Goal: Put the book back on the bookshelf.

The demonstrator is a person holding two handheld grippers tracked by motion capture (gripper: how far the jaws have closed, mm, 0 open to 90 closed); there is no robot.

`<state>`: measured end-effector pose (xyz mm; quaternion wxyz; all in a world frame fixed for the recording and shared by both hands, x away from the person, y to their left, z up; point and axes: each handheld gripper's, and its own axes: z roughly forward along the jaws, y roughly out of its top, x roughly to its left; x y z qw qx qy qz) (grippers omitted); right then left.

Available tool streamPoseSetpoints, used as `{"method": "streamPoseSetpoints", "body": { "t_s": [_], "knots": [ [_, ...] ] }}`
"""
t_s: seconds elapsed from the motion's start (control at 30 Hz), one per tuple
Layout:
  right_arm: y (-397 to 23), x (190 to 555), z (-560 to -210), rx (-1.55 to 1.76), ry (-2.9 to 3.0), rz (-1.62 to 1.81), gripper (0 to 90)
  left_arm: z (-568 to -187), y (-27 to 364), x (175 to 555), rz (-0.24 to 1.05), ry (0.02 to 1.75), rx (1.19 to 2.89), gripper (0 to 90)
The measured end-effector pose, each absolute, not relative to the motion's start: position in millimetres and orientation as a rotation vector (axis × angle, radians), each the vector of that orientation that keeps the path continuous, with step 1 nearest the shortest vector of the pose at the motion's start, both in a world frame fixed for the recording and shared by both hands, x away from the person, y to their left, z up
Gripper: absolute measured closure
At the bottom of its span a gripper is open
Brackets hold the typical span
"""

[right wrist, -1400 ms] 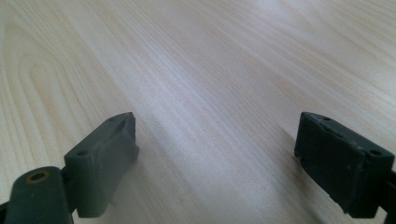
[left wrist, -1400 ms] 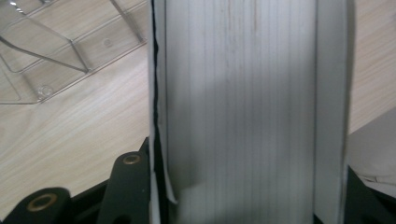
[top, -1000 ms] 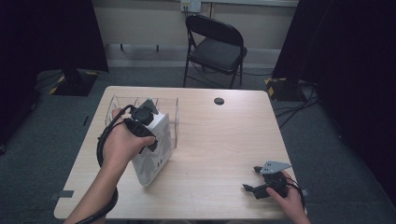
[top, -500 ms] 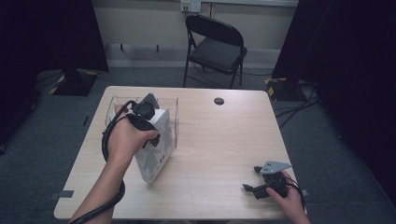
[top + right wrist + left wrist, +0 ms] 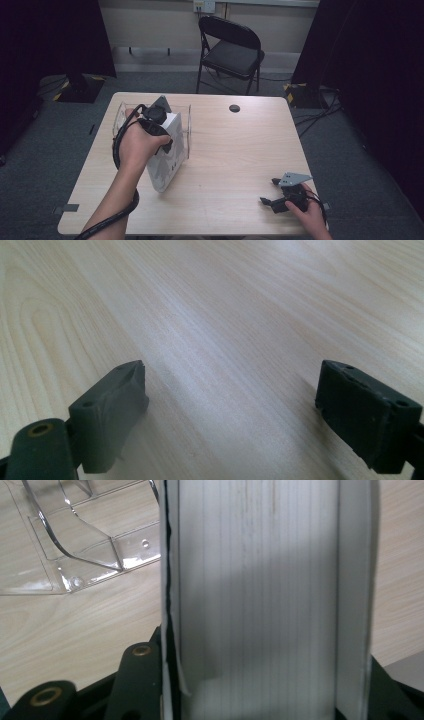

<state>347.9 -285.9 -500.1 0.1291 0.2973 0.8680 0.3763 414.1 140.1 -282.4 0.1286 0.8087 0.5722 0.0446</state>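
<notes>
The white box [image 5: 167, 155] stands tilted on the left half of the table [image 5: 240, 165], its lower corner on the wood and its upper end against the clear tray [image 5: 185, 122] behind it. The left gripper [image 5: 152, 127] is clamped across the box's width near the top; in the left gripper view both jaws press its 2 side walls [image 5: 260, 580].

Judgement: to move the box well, keep the clamp firm and square. The walls look smooth, so a slack hold would likely let it pivot. Lift clear of the tray rim before swinging.

Box: flat-sided, matte white, faint vertical lines, a thin flap edge on 1 side. Tray: thin, glossy moulded plastic with curved ribs [image 5: 75, 535]. Table: pale wood grain.

The right gripper [image 5: 280, 197] rests at the near right, jaws wide apart, holding nothing.
</notes>
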Motion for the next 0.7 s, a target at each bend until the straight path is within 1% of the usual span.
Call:
{"method": "streamPoseSetpoints", "body": {
  "t_s": [0.13,0.7],
  "knots": [
    [-286,348,-500,0.864,2.523,1.093,12.1,-282,138,417,0.132,1.653,2.366,53.0],
    [-286,348,-500,0.864,2.523,1.093,12.1,-284,131,429,0.137,1.714,2.322,53.0]
  ]
}}
